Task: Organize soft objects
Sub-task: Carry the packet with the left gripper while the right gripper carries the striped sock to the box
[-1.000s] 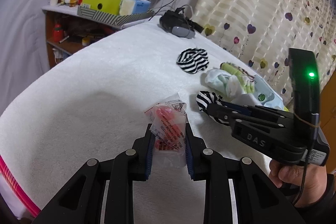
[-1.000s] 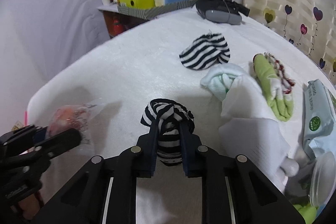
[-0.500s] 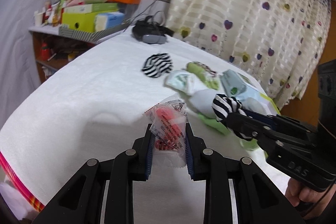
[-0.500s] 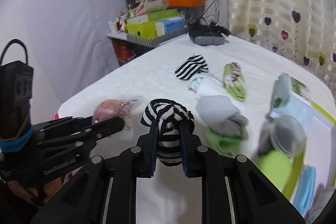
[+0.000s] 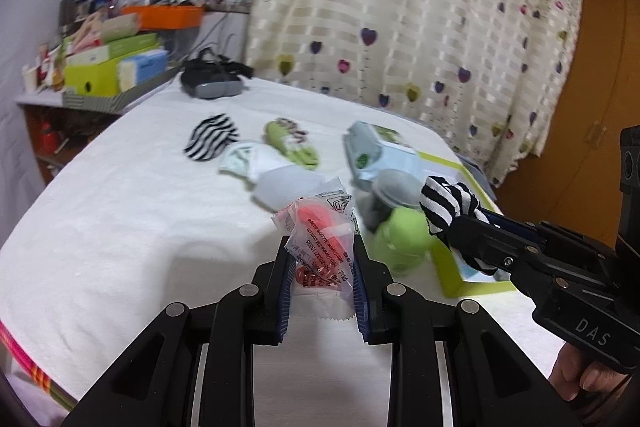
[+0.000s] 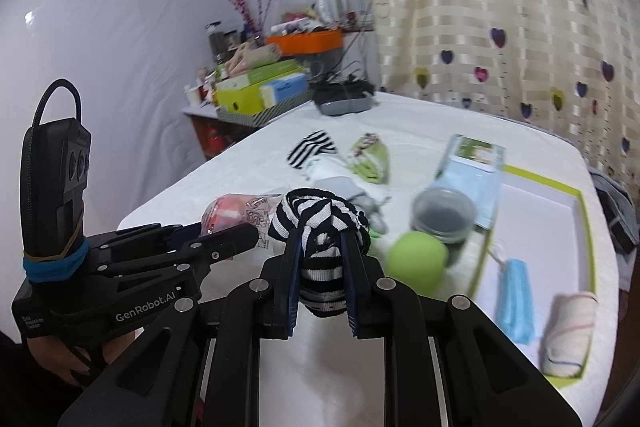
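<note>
Left wrist view: our left gripper [image 5: 320, 271] is clamped narrow on a clear packet [image 5: 320, 239] with something red inside; the packet sticks up from between the pads, clear of the bed [image 5: 120, 227]. Our right gripper [image 5: 460, 227] comes in from the right edge, pinching a striped sock [image 5: 448, 203], a hand [image 5: 580, 379] under its handle. On the white bed: a second striped sock [image 5: 212, 143] toward the far side, a green sock [image 5: 292, 143] just beside it, a white cloth [image 5: 244, 163] and a grey cloth [image 5: 288, 187] nearer us. A wipes pack [image 5: 380, 155] lies at the far corner of a green-rimmed tray [image 5: 452, 275] near the bed's right edge. A green ball [image 5: 404, 239] sits against the tray's near-left rim, a grey jar [image 5: 396, 187] just behind it. Blurred, so finer detail is unclear.

Right wrist view: right gripper [image 6: 322, 275] closed narrow on the balled striped sock [image 6: 316, 223], held above the bed [image 6: 400, 367]. Left gripper [image 6: 236, 239] at left, beside it, packet [image 6: 240, 211] in its grip. Tray [image 6: 584, 227] at right holds a blue mask [image 6: 516, 299] and a rolled white cloth [image 6: 568, 331] near its near edge; wipes pack [image 6: 472, 171] overlaps its far-left corner. Ball [image 6: 416, 259] and jar [image 6: 444, 215] touch outside the tray's left rim.
</note>
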Demonstrator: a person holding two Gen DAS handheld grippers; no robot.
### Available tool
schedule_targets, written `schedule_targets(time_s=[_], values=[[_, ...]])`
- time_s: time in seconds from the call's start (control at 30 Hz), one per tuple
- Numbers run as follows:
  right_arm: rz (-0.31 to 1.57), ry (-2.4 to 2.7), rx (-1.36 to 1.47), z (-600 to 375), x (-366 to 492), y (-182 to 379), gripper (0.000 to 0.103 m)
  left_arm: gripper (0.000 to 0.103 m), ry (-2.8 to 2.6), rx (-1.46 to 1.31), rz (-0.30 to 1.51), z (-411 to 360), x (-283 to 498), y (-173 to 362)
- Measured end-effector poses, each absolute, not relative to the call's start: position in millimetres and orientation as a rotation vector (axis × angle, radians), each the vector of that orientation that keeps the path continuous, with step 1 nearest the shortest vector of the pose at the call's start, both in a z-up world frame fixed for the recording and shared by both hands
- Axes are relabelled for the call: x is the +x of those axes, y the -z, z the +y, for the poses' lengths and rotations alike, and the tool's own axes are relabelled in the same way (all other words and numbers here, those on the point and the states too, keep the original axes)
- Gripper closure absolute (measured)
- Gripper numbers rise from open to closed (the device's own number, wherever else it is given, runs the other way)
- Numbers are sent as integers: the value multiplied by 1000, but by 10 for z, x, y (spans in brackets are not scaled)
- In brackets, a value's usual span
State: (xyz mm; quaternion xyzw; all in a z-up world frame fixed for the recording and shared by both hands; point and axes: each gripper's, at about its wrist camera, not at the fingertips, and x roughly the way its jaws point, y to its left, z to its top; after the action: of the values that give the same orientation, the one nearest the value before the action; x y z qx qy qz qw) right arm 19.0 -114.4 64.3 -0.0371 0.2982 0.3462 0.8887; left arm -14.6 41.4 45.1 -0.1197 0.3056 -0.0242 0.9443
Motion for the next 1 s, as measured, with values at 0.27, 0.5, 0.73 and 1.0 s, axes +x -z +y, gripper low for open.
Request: schedule_targets(time_s=[0.27,0.5,0.73,1.0], values=[[597,-631,-29,-1586,168,-686,83,79,129,-210,616,76,-83,-553],[590,-550,14,-1979,180,-695,83,79,192,-185,617,-196,17,-605],[586,-470,61,-2351,260,-697,83,79,242,-159,629,-447,130,-607],[599,-421,89,-2593,412,-646,83,79,291,-141,649,-698,312,-577]])
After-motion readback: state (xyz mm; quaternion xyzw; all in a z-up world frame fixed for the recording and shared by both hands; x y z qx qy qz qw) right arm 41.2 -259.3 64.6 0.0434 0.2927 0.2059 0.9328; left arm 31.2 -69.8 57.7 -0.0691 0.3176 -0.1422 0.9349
